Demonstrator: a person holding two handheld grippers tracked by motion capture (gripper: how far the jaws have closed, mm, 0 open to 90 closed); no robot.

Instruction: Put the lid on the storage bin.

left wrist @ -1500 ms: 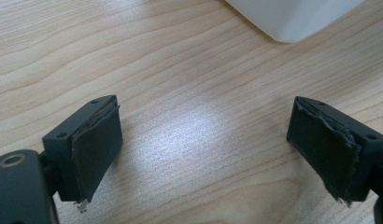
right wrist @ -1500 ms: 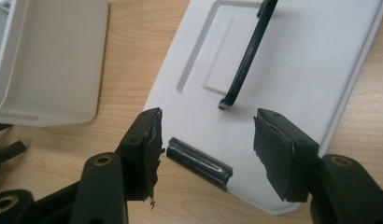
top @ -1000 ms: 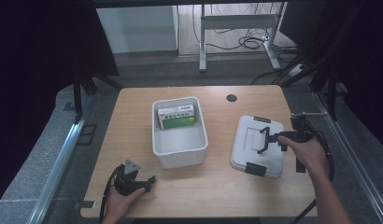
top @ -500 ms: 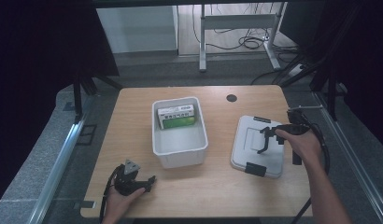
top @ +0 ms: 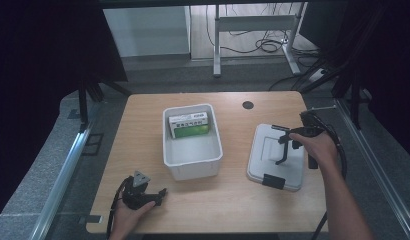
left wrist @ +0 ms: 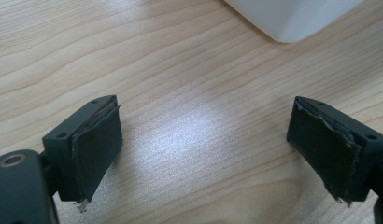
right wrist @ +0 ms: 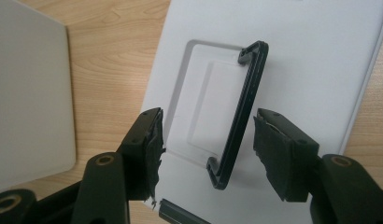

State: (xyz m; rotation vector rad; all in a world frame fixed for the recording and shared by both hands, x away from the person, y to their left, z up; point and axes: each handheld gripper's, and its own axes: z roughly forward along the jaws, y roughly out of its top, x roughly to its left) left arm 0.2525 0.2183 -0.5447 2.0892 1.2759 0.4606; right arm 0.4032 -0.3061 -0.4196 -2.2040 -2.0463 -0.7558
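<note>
From above, your right gripper hangs over the white lid lying right of the bin; your left gripper rests near the table's front edge. Left gripper view: jaws wide apart over bare wood. Right gripper view: jaws apart, straddling the lid's raised black handle, not touching.

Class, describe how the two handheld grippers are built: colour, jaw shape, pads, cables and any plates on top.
Both are black. The left gripper has two blocky jaws faced with dark, frayed pads, small screw holes and a brass-coloured ring. A grey three-cornered plate sits on top. The right gripper is built alike, with ragged pads. Black cables trail from each. The forearms are unsleeved.
</note>
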